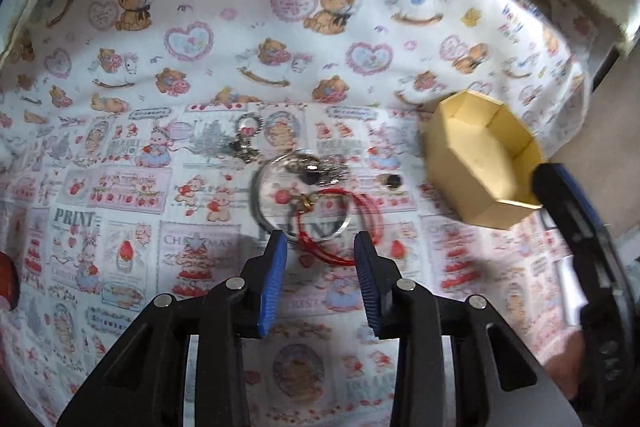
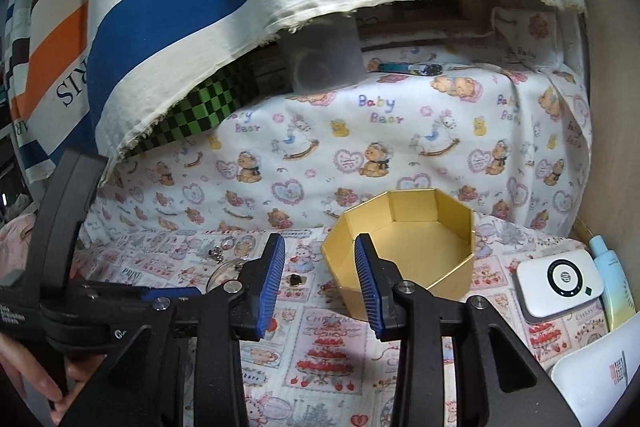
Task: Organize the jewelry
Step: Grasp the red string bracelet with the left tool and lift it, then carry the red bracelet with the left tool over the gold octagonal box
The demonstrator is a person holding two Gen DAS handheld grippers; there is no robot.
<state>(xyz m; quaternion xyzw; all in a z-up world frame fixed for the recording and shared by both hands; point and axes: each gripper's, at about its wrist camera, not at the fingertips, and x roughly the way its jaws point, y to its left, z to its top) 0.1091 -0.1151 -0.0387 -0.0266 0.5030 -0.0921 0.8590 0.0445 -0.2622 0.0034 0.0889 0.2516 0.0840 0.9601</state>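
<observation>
While the small charm [image 1: 246, 137] lies leftmost on the printed cloth [image 1: 120, 187], a silver bangle [image 1: 300, 199] tangled with a red cord bracelet [image 1: 360, 223] sits just ahead of the left gripper [image 1: 320, 247], whose jaws stand partly spread with nothing between them. Light, slippery metal suits a pinch across the bangle's near rim. Right of it, the yellow octagonal box [image 1: 480, 163] waits empty; the right gripper [image 2: 320, 251] brackets its near corner, jaws parted, not pinching.
</observation>
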